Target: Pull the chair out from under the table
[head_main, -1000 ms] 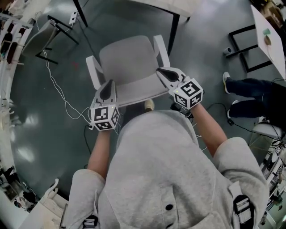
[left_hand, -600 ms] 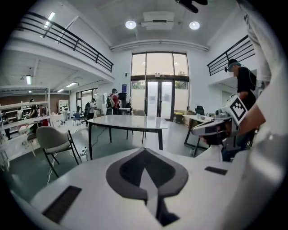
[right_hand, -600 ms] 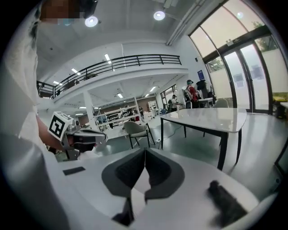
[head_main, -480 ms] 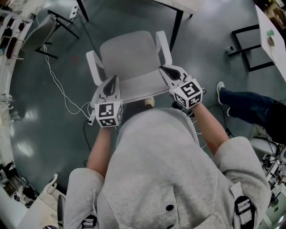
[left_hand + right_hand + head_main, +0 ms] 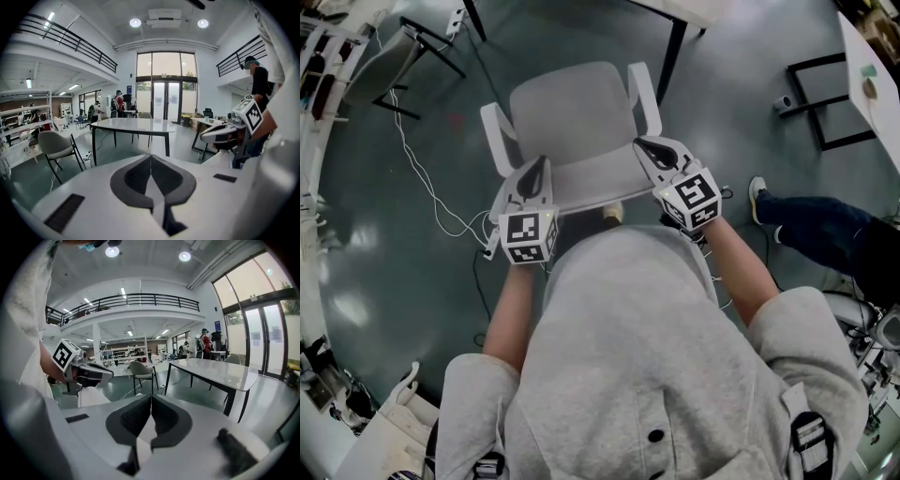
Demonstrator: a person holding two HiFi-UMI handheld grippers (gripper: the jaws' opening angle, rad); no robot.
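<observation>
Basically late in the pull: the chair (image 5: 572,112) stands on open floor just short of the table (image 5: 689,9), seat apparently out from under the top and close beside the nearest table leg (image 5: 668,58). The person stands behind it. The left gripper (image 5: 540,167) and right gripper (image 5: 643,146) sit at the two upper corners of the backrest. Both gripper views show the jaws together with nothing between them, so the chair isn't clamped. The tips look to rest on or hook the back edge, but actual contact can't be confirmed.

Next move, judged: draw back evenly on both corners, or let go if the clearance is enough.

Obstacles:
- white cable (image 5: 417,173) on the floor by the chair's left legs, a snag risk
- the person's own foot (image 5: 612,217) under the backrest
- a bystander's leg (image 5: 811,214) at right, and a second chair (image 5: 370,75) at far left, both well apart
</observation>
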